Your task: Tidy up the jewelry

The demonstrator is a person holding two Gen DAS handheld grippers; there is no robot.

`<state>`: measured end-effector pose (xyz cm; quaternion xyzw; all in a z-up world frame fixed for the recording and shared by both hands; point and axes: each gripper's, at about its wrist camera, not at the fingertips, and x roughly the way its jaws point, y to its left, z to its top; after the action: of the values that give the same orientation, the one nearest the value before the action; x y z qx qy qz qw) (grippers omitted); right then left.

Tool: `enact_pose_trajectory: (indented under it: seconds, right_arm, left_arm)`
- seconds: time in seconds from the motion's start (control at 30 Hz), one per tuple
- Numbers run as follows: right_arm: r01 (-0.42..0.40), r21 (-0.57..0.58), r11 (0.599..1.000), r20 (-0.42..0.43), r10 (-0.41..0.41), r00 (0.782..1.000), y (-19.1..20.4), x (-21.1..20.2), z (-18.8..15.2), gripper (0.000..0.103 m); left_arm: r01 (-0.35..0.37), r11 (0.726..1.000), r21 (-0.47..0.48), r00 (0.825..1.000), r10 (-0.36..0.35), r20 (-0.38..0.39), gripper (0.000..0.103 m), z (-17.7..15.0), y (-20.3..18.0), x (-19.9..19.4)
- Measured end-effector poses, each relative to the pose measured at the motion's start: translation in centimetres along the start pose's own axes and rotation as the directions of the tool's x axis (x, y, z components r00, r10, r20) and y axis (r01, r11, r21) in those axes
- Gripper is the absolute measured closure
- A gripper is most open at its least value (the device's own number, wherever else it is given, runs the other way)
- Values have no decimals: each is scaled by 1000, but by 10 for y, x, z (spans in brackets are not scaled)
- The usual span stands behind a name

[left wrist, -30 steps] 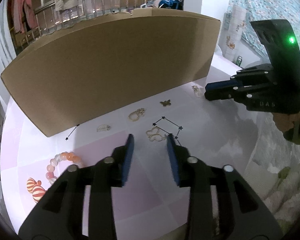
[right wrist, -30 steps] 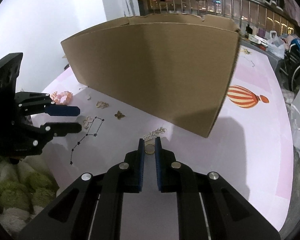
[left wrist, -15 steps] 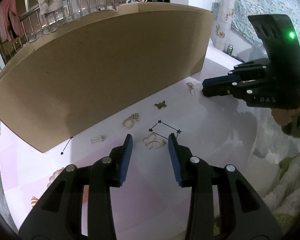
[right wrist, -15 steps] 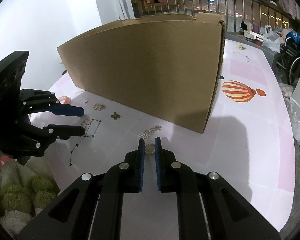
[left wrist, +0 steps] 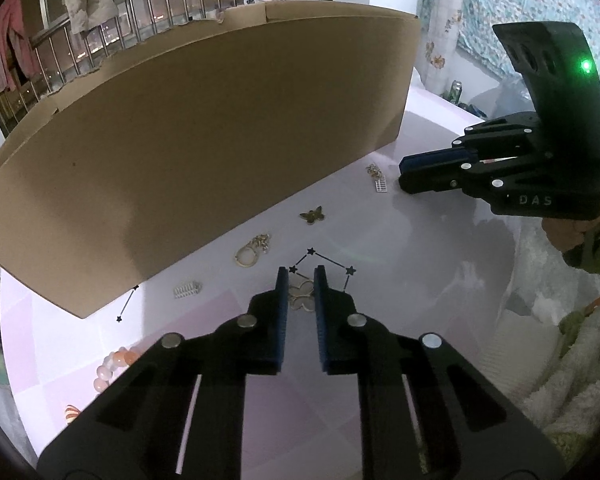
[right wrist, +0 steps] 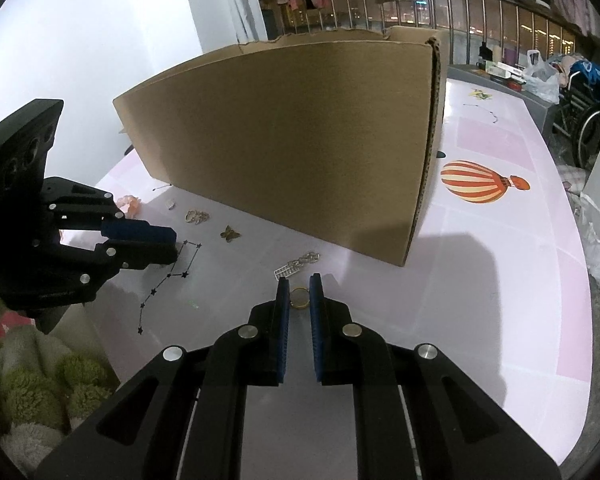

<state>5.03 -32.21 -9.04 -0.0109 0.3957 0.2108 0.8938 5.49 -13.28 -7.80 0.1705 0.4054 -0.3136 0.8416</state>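
Observation:
My left gripper (left wrist: 301, 276) has closed onto a gold butterfly-outline piece (left wrist: 302, 295) that lies on the pink-and-white table (left wrist: 400, 256). My right gripper (right wrist: 299, 285) is shut on a gold ring (right wrist: 299, 298) and shows in the left wrist view (left wrist: 404, 168). Loose pieces lie in front of a big cardboard box (left wrist: 204, 136): a gold charm with a ring (left wrist: 252, 250), a small bronze butterfly (left wrist: 312, 215), a silver clip (left wrist: 187, 289) and a silver chain piece (right wrist: 298, 265). A pink bead bracelet (left wrist: 114, 362) lies at the left.
The box stands upright across the table's middle and hides what is behind it. A green and white fluffy blanket (right wrist: 32, 376) lies off the near edge. A balloon print (right wrist: 480, 182) marks the table at the right. A railing with hanging clothes runs at the back.
My left gripper has moved forward over the butterfly-outline piece and its fingers have narrowed around it. My right gripper stays shut on the ring and has barely moved.

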Motion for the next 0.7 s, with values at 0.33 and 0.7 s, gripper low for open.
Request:
enact_pose_trajectory:
  seconds: [0.33, 0.7]
  right_arm:
    - [0, -3, 1000, 2, 0, 1000, 1, 0, 0, 93]
    - [-5, 1, 1000, 6, 5, 1000, 0, 0, 2, 93]
  left_arm:
    - [28, 1000, -3, 1000, -28, 1, 74, -2, 7, -6]
    - [98, 993, 61, 995, -95, -39, 70, -2, 11, -3]
